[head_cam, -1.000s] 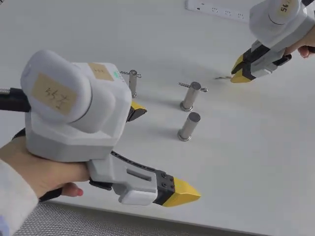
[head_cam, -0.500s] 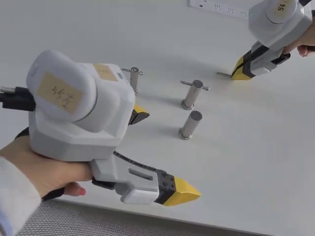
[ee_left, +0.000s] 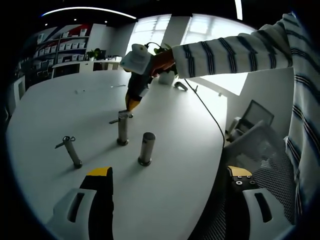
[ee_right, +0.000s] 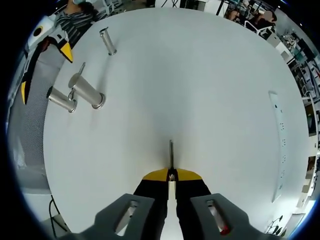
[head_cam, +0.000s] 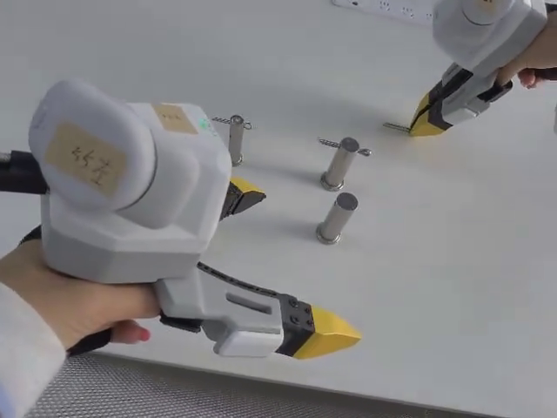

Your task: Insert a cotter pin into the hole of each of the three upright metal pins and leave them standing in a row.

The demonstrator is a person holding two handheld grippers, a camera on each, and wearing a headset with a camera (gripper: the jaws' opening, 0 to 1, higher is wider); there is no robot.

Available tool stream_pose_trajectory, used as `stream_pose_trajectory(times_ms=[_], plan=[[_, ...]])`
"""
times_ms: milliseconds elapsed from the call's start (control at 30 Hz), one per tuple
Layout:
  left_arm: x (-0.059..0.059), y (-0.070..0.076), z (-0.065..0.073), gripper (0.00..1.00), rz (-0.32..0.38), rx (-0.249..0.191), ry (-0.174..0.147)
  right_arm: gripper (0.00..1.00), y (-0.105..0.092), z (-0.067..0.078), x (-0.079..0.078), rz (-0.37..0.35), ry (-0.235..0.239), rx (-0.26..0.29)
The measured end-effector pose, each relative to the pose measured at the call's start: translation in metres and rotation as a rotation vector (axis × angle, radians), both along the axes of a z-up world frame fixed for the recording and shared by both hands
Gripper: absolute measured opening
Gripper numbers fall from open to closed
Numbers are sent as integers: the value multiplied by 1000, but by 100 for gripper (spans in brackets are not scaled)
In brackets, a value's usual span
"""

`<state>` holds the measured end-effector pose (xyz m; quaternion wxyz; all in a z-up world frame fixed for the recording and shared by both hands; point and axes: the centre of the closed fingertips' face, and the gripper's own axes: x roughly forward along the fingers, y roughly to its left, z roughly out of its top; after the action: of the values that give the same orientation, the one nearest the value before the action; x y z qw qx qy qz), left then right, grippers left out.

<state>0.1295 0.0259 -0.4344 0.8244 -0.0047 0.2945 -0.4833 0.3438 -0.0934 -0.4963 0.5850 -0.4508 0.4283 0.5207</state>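
Note:
Three upright metal pins stand on the white table. The left pin [head_cam: 235,139] and the middle pin [head_cam: 338,164] each carry a cotter pin through the top. The front pin [head_cam: 337,218] has none [ee_left: 146,148]. My right gripper [head_cam: 424,126] is at the far right, its tip low at the table, shut on a loose cotter pin [head_cam: 396,127] that sticks out ahead of the jaws [ee_right: 170,155]. My left gripper [head_cam: 296,261] hovers in the foreground, wide open and holding nothing, with the pins ahead of it [ee_left: 169,175].
A white power strip [head_cam: 383,9] lies at the table's far edge. The table's near edge [head_cam: 261,379] runs just below my left gripper, with grey mesh beyond it. A striped sleeve [ee_left: 240,50] reaches in behind the right gripper.
My right gripper has dipped its tip towards the table with the cotter pin still in it. The left gripper has barely moved and stays open.

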Motion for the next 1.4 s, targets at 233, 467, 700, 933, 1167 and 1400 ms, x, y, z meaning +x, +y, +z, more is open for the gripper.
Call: stream_pose_trajectory(times_ms=[233,467,700,933,1167,1400], plan=[[0,2,0,91,1,4,3,0,-1,0,7,-12,-7,51],[1,2,4,91,5,-11,-3,0,-4,4,3,17,-49,24],[2,1,9,90,4,-23,-7,0,-1,14,1,53,-100,55],[6,1,16,87,15,-45,-6,0,14,35,-20,67,-151,153],[12,3,25,84,30,-67,-8,0,25,59,-39,80,-225,231],[18,1,30,79,34,-86,-2,0,32,74,-55,110,-283,264]])
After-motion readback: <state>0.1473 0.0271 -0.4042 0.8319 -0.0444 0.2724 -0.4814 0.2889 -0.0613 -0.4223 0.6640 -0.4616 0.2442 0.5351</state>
